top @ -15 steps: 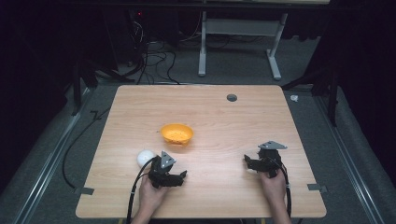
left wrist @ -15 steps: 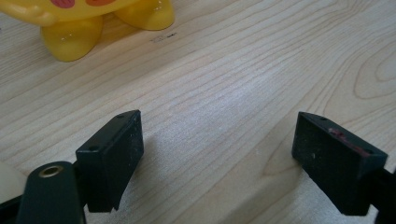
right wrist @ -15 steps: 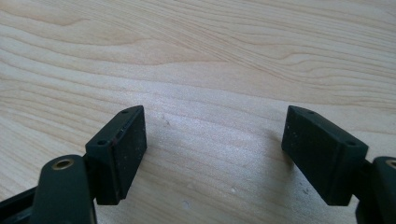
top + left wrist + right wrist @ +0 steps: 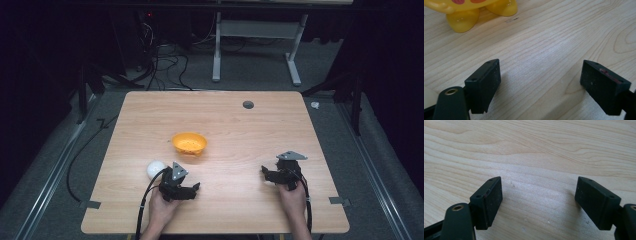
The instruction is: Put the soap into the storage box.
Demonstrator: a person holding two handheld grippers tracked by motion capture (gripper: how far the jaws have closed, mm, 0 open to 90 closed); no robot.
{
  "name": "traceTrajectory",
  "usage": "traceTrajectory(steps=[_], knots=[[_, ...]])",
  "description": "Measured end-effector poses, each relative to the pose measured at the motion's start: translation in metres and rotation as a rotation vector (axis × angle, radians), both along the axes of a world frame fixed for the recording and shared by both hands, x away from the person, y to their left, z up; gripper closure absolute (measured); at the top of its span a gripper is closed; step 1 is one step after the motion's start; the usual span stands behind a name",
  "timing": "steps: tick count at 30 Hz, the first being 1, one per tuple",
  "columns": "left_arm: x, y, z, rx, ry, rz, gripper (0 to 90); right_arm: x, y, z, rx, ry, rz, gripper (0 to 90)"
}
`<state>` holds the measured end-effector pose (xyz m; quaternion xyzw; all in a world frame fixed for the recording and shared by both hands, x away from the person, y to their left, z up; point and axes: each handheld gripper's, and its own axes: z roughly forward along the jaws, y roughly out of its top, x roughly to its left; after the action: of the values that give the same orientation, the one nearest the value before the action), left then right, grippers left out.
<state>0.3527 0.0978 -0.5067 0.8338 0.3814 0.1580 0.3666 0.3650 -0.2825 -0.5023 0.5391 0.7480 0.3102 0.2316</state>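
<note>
Both grippers sit low over the near part of the table (image 4: 225, 125), jaws spread wide with nothing between them. That reads as a ready stance: each tool is held open so it can close on something without a pause.

Left gripper (image 4: 192, 190) is nearest the work. Its jaws point across the table toward the right rather than at any object, and in the left gripper view (image 4: 540, 87) only bare wood lies in the gap. The hand (image 4: 161, 207) grips it from below, with the cable looping back off the near edge so it stays out of the way.

Just beyond that gripper, on its far-left side, lies the ball (image 4: 155, 169), white and resting on the wood, near the tool but not touching it. It is the closest thing to pick up, so I judge it the likely target; the gripper would have to turn toward it first.

Right gripper (image 4: 267, 175) rests well apart on the other side, its jaws aimed left over empty wood (image 4: 539, 205). It seems parked there to leave the middle free.

Farther on, toward the table's centre, stands the bowl (image 4: 189, 143), orange, upright and open. Its yellow-orange underside and feet show at the top of the left gripper view (image 4: 464, 15). Standing open just past the ball, it looks set as the place to drop it.
</note>
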Motion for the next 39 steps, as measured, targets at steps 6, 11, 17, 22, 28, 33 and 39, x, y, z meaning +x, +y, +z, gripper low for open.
traceTrajectory(steps=[6,11,17,22,28,33,39], knots=[[-0.001,0.000,0.000,0.000,-0.004,0.006,18.5,0.000,0.000,0.000,0.000,0.000,0.000,23.0],[-0.003,0.001,0.001,0.002,-0.011,0.008,19.3,0.000,0.000,0.000,0.000,0.000,0.000,23.0],[-0.003,0.003,0.003,-0.026,-0.018,0.016,19.5,0.000,0.000,0.000,0.000,0.000,0.000,23.0],[-0.007,0.008,0.009,-0.033,-0.020,0.021,19.4,0.000,0.000,0.000,0.000,0.000,0.000,22.9],[-0.012,0.014,0.013,-0.045,-0.020,0.029,19.1,0.000,0.000,0.000,0.001,0.001,0.001,22.9],[-0.017,0.022,0.018,-0.058,-0.029,0.039,19.0,0.000,0.000,0.000,-0.001,0.000,0.001,22.9],[-0.021,0.031,0.024,-0.079,-0.033,0.057,18.5,0.000,0.000,0.000,-0.001,0.000,0.002,22.8]])
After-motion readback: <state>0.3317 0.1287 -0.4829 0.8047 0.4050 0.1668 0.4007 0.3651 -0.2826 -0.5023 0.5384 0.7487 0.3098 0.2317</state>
